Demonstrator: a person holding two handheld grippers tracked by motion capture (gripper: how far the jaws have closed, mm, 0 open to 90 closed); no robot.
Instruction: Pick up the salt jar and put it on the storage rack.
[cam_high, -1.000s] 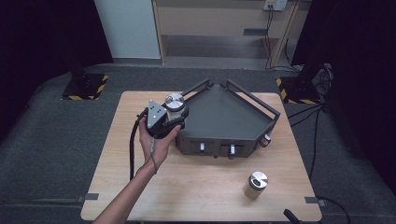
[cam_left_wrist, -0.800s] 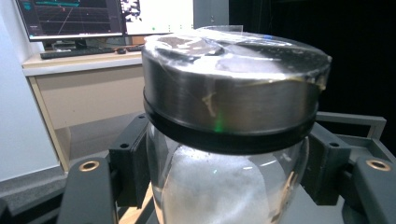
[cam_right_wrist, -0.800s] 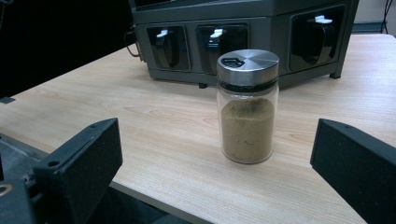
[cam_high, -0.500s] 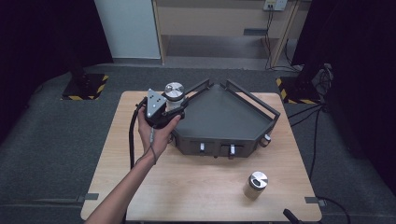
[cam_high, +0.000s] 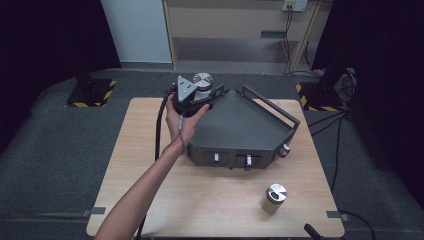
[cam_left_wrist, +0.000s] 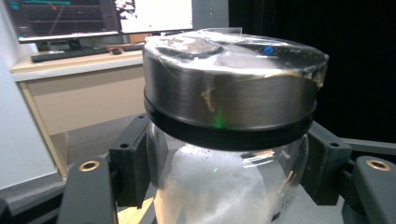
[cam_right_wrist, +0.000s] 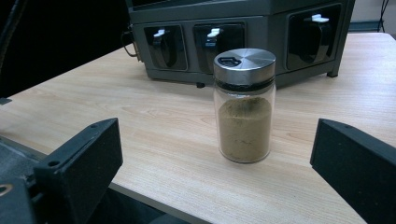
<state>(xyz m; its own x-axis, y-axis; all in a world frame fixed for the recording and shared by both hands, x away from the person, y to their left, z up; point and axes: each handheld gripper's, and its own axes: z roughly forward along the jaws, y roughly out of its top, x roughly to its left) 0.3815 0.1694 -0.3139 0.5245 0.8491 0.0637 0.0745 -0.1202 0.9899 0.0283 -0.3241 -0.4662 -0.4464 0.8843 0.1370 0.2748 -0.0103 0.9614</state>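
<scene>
Gripping white-powder jar (cam_left_wrist: 231, 140) in left gripper (cam_high: 192, 97) | right gripper (cam_right_wrist: 219, 177) open near brown-powder jar (cam_right_wrist: 244, 105)

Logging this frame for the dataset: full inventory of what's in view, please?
jar with white contents: 1, clear glass, silver lid, clamped in the left gripper above the rack's far left corner
jar with brown powder: 1, clear glass, silver lid, upright on the table in front of the rack
rack: 1, dark grey, three-cornered, mid table, slots along its front
table: 1, light wood
left gripper: 1, black, shut on the jar
right gripper: 1, black, open, jaws apart either side of the brown jar, not touching
hand: 1, holds the left gripper
</scene>
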